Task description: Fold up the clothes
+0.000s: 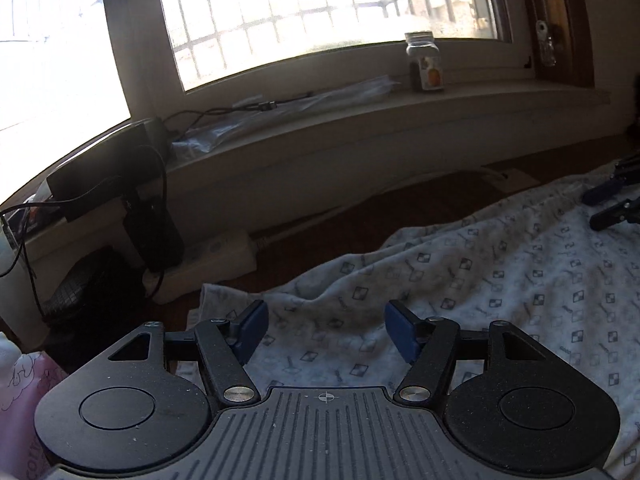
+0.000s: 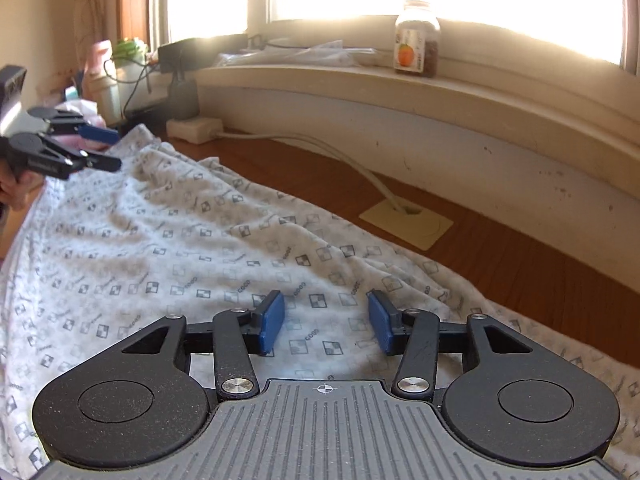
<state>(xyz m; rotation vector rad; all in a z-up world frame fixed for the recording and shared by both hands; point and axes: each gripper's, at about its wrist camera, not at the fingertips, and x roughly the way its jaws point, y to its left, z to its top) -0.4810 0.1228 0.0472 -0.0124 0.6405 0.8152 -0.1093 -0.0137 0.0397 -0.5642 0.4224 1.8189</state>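
White soft cloth (image 1: 500, 292) printed with small grey checkered squares lies spread and rumpled across a reddish-brown wooden surface (image 2: 500, 252). Its far edge runs unevenly along a bare strip of wood that separates it from the cream wall below a long window sill (image 1: 400, 108). That strip is the open room on the far side; in the right wrist view it widens toward the right. The fabric looks thin and matte, with shallow folds and ridges running across it.

Left claw (image 1: 326, 330), black metal arms tipped with blue rectangular pads, stands wide apart and holds nothing. It hovers over the cloth near the cloth's left corner. Just beyond that corner sit a white power strip (image 1: 208, 264) and tangled black cables.

Right claw (image 2: 326, 322), of the same build, is also spread wide and empty, poised above the cloth close to its far edge. Whether either claw's pads touch the fabric cannot be told.

In the right wrist view the left claw appears at the far left, above the cloth's other end, with part of a hand behind it.

A flat cream cover plate (image 2: 406, 222) lies on the bare wood, with a white cable (image 2: 320, 146) running from it to the power strip. A clear glass jar with an orange picture on its label (image 2: 416, 40) stands on the sill, beside crinkled clear plastic wrapping (image 2: 304, 54).
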